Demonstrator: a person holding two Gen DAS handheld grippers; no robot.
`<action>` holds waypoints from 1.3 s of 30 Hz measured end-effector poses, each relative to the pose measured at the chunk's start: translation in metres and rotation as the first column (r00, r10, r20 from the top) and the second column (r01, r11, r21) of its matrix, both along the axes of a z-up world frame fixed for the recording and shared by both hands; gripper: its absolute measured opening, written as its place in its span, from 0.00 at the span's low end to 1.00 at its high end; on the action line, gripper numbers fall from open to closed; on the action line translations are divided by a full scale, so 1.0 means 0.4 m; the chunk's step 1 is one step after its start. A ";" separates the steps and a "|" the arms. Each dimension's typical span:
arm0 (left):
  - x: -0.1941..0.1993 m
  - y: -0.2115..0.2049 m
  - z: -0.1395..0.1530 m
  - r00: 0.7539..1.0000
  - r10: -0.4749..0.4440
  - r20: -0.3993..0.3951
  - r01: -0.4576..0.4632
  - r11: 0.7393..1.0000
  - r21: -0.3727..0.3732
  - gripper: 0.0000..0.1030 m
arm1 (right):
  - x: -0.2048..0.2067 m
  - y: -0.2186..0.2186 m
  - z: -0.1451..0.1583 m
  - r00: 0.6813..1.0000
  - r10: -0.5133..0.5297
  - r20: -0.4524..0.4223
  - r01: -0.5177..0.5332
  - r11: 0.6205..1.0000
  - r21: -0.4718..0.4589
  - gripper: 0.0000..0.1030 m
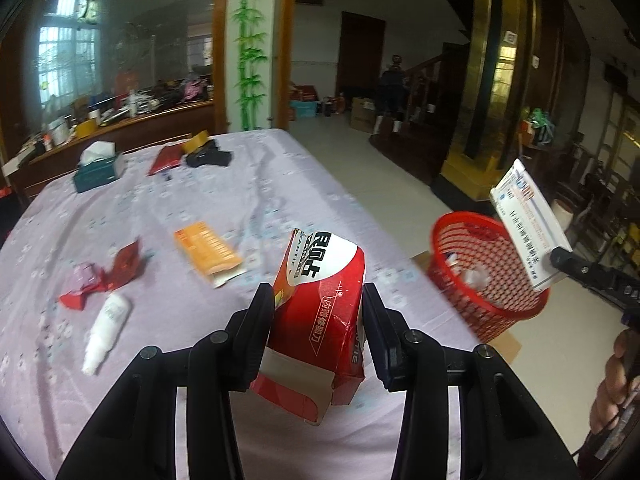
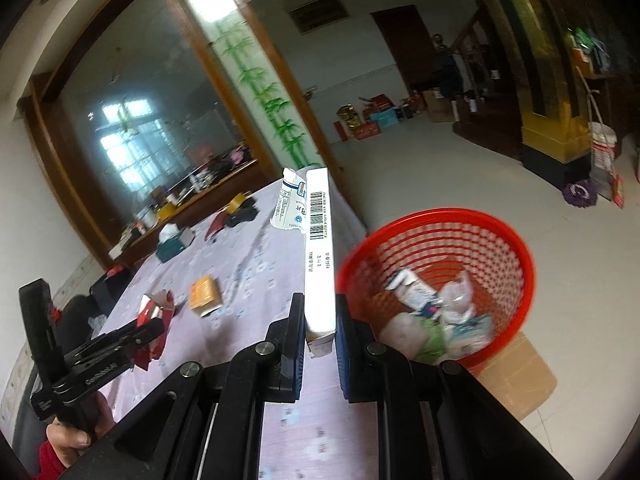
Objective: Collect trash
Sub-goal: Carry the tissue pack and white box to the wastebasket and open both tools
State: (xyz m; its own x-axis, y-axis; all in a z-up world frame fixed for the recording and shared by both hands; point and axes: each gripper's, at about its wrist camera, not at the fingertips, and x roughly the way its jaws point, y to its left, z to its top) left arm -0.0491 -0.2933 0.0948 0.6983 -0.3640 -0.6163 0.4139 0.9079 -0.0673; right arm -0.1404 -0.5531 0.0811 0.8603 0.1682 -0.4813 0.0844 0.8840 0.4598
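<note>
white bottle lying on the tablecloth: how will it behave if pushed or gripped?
The white bottle lies on its side and looks round, so a push probably rolls it. Its smooth plastic may slip between fingers. It looks small, likely light.

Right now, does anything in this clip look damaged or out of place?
Yes: the red carton gripped in the left claw is crushed and torn open at its bottom flap. Litter remains on the table: an orange packet and a fallen white bottle.

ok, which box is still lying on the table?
The orange box, flat on the cloth. The red box and white box are each held in a claw.
</note>
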 end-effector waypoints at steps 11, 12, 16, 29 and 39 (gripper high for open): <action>0.032 -0.260 0.038 0.975 -0.215 -0.045 0.211 0.974 -0.082 0.41 | 0.017 -0.155 -0.032 0.991 -0.113 -0.072 0.114 0.993 0.018 0.14; 0.034 -0.281 0.038 0.972 -0.230 -0.049 0.225 0.971 -0.086 0.41 | 0.017 -0.161 -0.033 0.991 -0.116 -0.073 0.117 0.993 0.018 0.14; 0.055 -0.364 0.028 0.962 -0.265 -0.070 0.257 0.961 -0.101 0.41 | 0.016 -0.190 -0.034 0.988 -0.132 -0.075 0.133 0.991 0.018 0.14; 0.111 -0.508 -0.022 0.949 -0.284 -0.134 0.270 0.956 -0.112 0.68 | 0.037 -0.253 -0.047 0.984 -0.151 -0.091 0.152 0.988 0.011 0.18; 0.077 -0.384 -0.006 0.967 -0.229 -0.108 0.218 0.971 -0.102 0.68 | -0.011 -0.237 -0.035 0.981 -0.181 -0.068 0.181 0.983 -0.001 0.31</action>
State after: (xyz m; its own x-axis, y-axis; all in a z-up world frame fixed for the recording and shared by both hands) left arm -0.0184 -0.4470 0.0923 0.5172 -0.5591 -0.6480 0.5897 0.7816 -0.2036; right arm -0.1449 -0.6478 0.0673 0.8425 0.0155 -0.5385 0.2734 0.8489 0.4523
